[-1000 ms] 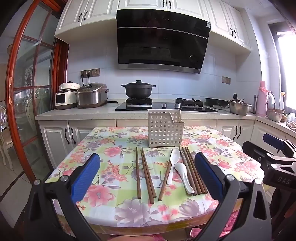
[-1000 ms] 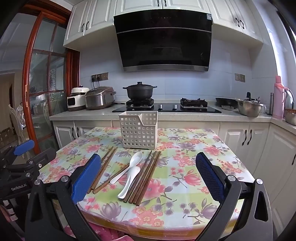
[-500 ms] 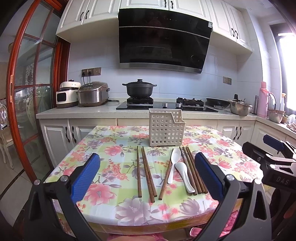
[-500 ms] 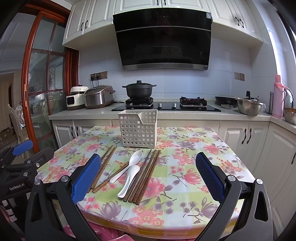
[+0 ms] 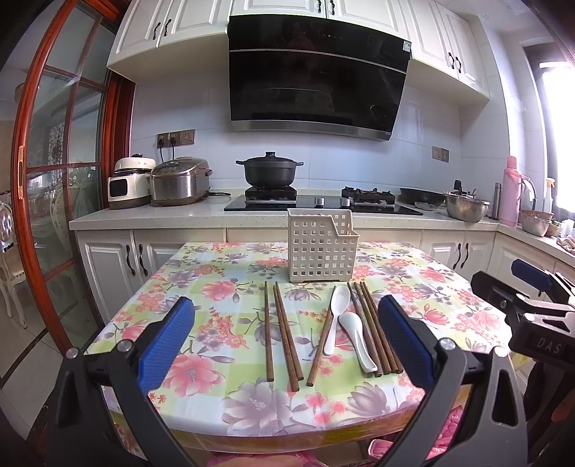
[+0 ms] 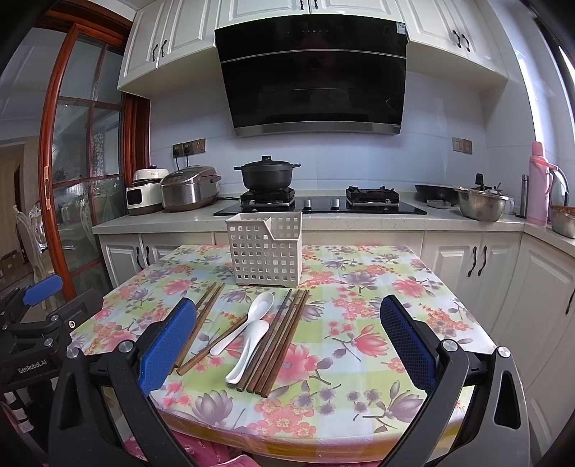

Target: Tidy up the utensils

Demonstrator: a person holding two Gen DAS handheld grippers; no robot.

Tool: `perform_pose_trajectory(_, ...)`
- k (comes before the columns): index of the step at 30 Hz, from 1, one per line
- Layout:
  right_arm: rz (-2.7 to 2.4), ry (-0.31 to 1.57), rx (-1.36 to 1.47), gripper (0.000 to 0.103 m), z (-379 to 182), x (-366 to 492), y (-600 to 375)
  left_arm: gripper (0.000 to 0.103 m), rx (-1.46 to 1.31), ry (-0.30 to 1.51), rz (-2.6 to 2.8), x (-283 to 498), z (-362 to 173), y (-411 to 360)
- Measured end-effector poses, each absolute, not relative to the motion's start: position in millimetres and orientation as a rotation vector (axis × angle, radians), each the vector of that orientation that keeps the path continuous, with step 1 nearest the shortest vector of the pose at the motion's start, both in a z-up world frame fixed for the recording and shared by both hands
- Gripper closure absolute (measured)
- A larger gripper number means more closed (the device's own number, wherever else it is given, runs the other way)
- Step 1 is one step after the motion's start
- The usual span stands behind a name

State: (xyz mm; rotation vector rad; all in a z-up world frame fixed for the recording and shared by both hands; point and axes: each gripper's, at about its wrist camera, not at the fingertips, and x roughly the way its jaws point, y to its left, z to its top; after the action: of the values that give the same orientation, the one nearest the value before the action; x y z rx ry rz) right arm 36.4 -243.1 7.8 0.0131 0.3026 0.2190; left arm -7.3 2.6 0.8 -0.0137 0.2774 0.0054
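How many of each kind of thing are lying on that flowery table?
Wooden chopsticks: 7, with 3 left of the spoons, 1 leaning against them and 3 right of them.
White spoons: 2.
White lattice basket: 1, standing behind them.
Total: 10.

This is a home kitchen: a black slanted range hood hangs between white panelled wall cabinets, above a black lidded pot on a gas hob. A steel rice cooker stands on the pale stone counter. At the far right there is perhaps a window, too bright to tell.
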Motion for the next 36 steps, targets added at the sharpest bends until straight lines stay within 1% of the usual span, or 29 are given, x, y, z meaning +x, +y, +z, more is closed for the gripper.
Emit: perform_pose_trajectory(36, 0.218, 0.304, 0.016, 0.007, 6.5, 37.2, -243.7, 0.004, -0.064, 0.298, 0.024, -10.7, -1.0, 7.9)
